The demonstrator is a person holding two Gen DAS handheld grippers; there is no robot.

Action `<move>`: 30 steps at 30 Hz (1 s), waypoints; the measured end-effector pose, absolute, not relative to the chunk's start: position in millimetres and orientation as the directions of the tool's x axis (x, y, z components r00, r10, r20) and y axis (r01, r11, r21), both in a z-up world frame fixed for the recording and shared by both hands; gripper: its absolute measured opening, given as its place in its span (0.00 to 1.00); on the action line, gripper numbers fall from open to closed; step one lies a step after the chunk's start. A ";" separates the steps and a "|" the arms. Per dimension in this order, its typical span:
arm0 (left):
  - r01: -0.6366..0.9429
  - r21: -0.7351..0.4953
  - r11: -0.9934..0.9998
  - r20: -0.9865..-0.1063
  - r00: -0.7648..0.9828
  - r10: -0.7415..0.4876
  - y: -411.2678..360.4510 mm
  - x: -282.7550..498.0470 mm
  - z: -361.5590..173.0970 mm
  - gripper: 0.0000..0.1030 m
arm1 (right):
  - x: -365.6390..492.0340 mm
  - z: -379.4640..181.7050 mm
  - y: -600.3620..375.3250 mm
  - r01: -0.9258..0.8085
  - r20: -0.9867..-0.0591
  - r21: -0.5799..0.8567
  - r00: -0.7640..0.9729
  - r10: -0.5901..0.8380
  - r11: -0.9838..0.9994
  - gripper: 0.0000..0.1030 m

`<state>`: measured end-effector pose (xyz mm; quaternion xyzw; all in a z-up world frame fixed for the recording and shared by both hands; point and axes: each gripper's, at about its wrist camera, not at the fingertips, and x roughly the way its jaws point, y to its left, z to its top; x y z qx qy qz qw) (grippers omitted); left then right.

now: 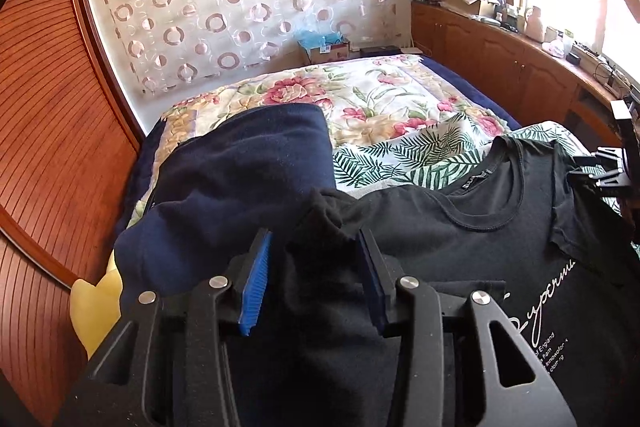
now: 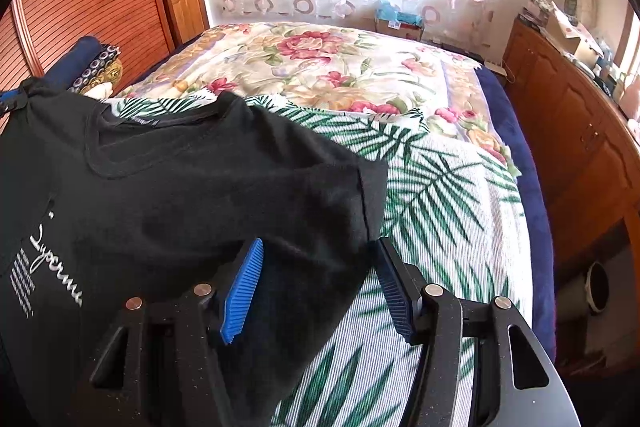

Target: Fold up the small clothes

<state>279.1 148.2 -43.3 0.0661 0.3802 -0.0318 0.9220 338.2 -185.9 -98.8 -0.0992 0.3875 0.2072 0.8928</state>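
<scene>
A black T-shirt [image 1: 480, 247] with white script print lies front up on a palm-leaf cloth [image 1: 400, 155] on the bed. My left gripper [image 1: 316, 247] is open, its blue pads on either side of the shirt's bunched left sleeve. In the right wrist view the same T-shirt [image 2: 180, 195] spreads to the left, and my right gripper [image 2: 320, 259] is open around the shirt's right sleeve edge, one pad over the black fabric, the other over the palm-leaf cloth [image 2: 440, 207]. The right gripper also shows at the far right of the left wrist view [image 1: 608, 171].
A folded navy garment [image 1: 240, 179] lies left of the shirt. A floral quilt [image 2: 320, 67] covers the far bed. A wooden wardrobe [image 1: 60, 127] stands at left, a wooden cabinet [image 2: 580, 131] with clutter at right. Folded fabrics [image 2: 92, 63] sit by the wardrobe.
</scene>
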 end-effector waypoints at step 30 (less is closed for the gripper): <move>0.157 0.109 0.982 -0.614 0.787 -0.058 112.4 225.7 -17.1 0.06 | 324.5 -80.8 -164.6 -0.508 -0.644 -0.078 0.682 0.346 0.858 0.06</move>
